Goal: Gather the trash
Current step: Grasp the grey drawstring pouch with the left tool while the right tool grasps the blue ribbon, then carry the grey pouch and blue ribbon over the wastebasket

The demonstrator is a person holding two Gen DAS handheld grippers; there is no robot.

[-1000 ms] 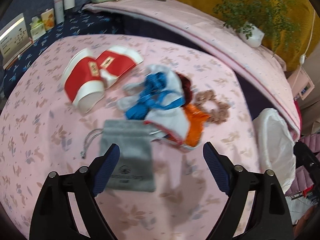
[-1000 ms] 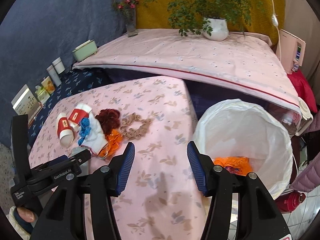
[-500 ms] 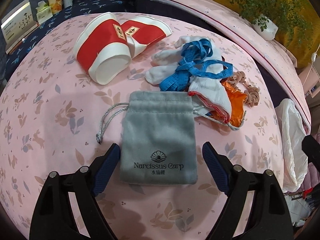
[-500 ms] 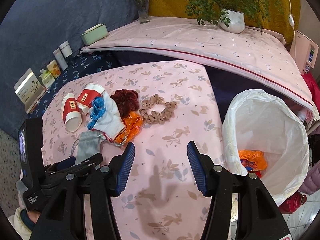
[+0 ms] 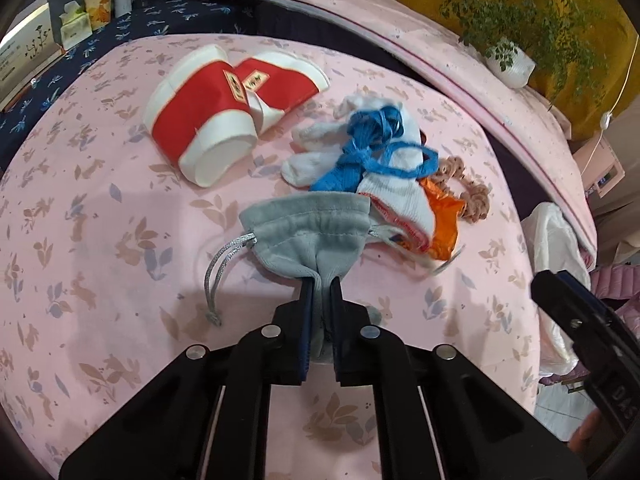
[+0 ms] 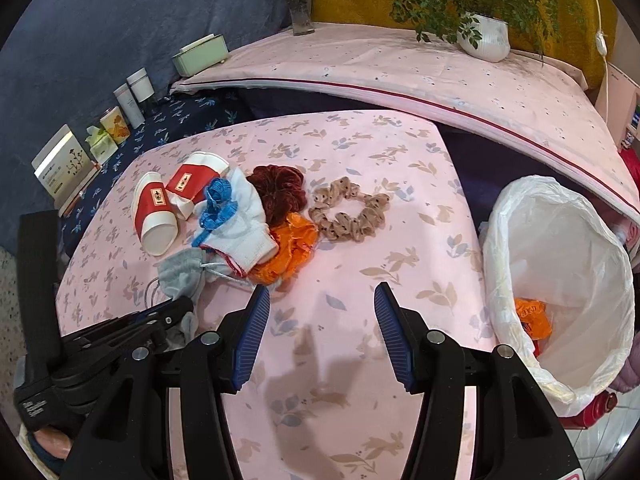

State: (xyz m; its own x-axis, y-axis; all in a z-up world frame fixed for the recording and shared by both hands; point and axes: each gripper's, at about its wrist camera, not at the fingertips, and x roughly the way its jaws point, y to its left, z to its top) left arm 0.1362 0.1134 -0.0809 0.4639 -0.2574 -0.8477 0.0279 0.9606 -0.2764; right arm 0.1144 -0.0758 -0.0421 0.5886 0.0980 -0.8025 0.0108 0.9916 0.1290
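A grey drawstring pouch lies bunched on the pink tablecloth, and my left gripper is shut on its lower end. The right wrist view shows the same pouch pinched by the left gripper. Just behind it lie a white sock with blue ribbon, an orange wrapper, a beige scrunchie and a dark red scrunchie. My right gripper hangs open over bare cloth, nothing between its fingers. To its right a white-lined bin holds orange trash.
A pair of red and white slippers lies at the back left of the pile. Boxes and bottles line the dark blue surface to the left. A potted plant and a vase stand on the raised pink shelf behind.
My left gripper has shut on the grey pouch, which was flat between open jaws and is now bunched up. The right gripper moved in closer to the table and stayed open.
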